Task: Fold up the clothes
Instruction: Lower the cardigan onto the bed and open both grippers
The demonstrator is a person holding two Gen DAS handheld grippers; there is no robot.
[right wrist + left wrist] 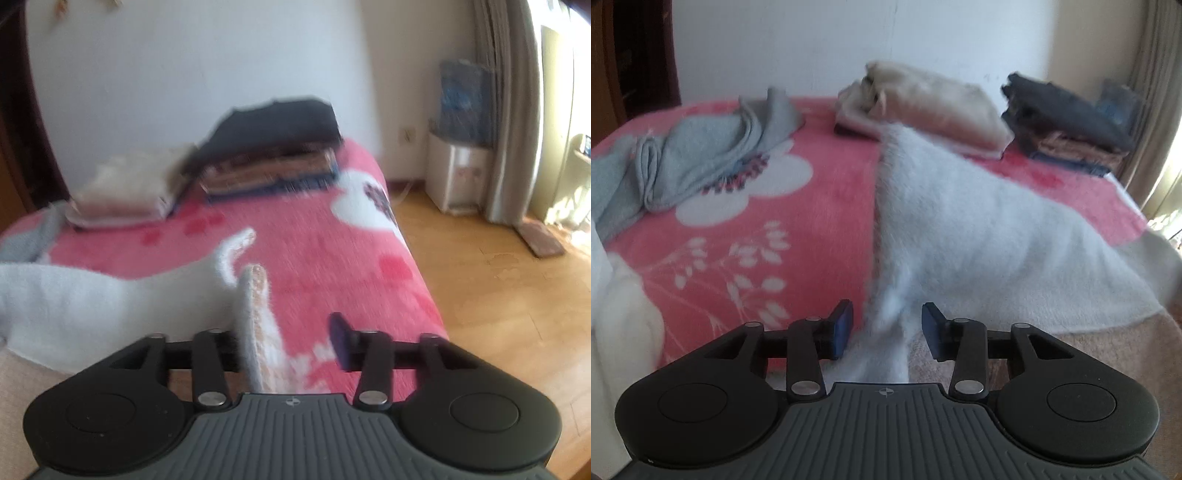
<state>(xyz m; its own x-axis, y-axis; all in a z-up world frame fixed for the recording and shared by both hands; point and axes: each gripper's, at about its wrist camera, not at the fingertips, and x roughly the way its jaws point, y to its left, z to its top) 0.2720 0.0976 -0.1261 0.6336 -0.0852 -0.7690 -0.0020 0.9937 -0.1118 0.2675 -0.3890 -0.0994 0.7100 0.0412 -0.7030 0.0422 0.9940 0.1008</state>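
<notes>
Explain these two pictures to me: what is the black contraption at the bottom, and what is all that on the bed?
No robot here: a person carries a two-finger gripper in each hand, each with a camera looking along its fingers. One picture is from the left gripper, the other from the right gripper. Both stand open over a fluffy white garment spread on the pink flowered blanket; its cloth runs between the fingers, apparently let go. Behind lie a crumpled grey garment, a folded cream pile and a dark folded stack.

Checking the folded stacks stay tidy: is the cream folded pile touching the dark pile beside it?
Cannot tell. In the right wrist view the cream pile seems to meet the dark pile, but blur hides the edge; the left wrist view hints at a gap.
</notes>
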